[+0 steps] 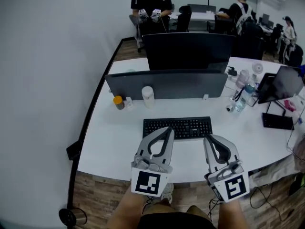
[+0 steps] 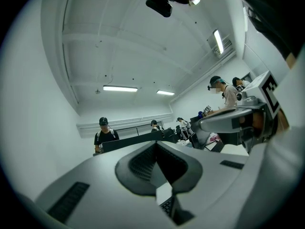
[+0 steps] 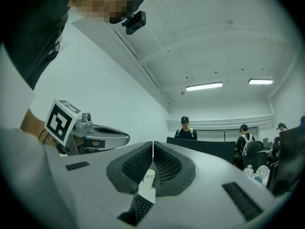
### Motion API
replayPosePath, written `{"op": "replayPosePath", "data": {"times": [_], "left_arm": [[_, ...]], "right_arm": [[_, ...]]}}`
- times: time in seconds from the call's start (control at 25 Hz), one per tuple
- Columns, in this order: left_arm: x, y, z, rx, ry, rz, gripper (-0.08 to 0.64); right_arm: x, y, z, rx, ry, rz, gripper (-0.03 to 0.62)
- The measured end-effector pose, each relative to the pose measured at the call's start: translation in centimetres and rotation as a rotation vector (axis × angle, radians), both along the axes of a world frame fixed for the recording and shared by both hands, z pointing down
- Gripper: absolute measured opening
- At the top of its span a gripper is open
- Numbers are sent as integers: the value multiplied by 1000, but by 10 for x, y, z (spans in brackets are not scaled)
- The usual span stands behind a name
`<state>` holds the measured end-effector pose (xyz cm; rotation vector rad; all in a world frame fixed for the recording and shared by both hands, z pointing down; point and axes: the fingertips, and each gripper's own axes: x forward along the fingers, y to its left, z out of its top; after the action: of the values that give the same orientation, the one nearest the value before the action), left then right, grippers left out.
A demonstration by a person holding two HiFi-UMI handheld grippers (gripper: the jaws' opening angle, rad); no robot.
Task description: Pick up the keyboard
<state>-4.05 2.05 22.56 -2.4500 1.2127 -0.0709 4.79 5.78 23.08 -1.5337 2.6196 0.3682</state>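
A black keyboard [image 1: 177, 127] lies flat on the white desk [image 1: 112, 142], in front of a dark monitor. My left gripper [image 1: 167, 130] hovers over the keyboard's near left part, jaws together with nothing between them. My right gripper [image 1: 210, 139] is by the keyboard's near right corner, also shut and empty. In the left gripper view the jaws [image 2: 156, 145] meet, and a strip of keyboard [image 2: 167, 206] shows below them. In the right gripper view the closed jaws [image 3: 153, 145] frame a bit of keyboard [image 3: 141, 207] and a white cup [image 3: 148, 177].
Behind the keyboard stand a grey divider panel [image 1: 167, 84] and the monitor [image 1: 188, 50]. A white cup [image 1: 148, 96] and an orange-lidded jar [image 1: 118, 102] sit at the left. Bottles [image 1: 243, 99], a laptop [image 1: 286, 82] and cables crowd the right. People stand at desks behind.
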Motion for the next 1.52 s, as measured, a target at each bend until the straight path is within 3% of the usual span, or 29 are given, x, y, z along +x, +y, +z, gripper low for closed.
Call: {"op": "replayPosePath", "data": {"times": [0.24, 0.72, 1.04, 1.2, 1.52], "left_arm": [[-10, -44, 5, -11, -13, 17, 8], [-20, -125, 15, -23, -16, 57, 8], [-18, -147, 20, -39, -20, 101, 8], [-12, -145, 25, -31, -57, 158, 8], [-14, -150, 24, -35, -4, 155, 8]], "right_arm": [[-15, -43, 8, -15, 30, -15, 32], [-26, -120, 14, -22, -17, 33, 32], [-31, -143, 18, -36, -10, 52, 32], [-34, -149, 21, -38, 0, 61, 32], [-41, -154, 23, -37, 22, 96, 32]]}}
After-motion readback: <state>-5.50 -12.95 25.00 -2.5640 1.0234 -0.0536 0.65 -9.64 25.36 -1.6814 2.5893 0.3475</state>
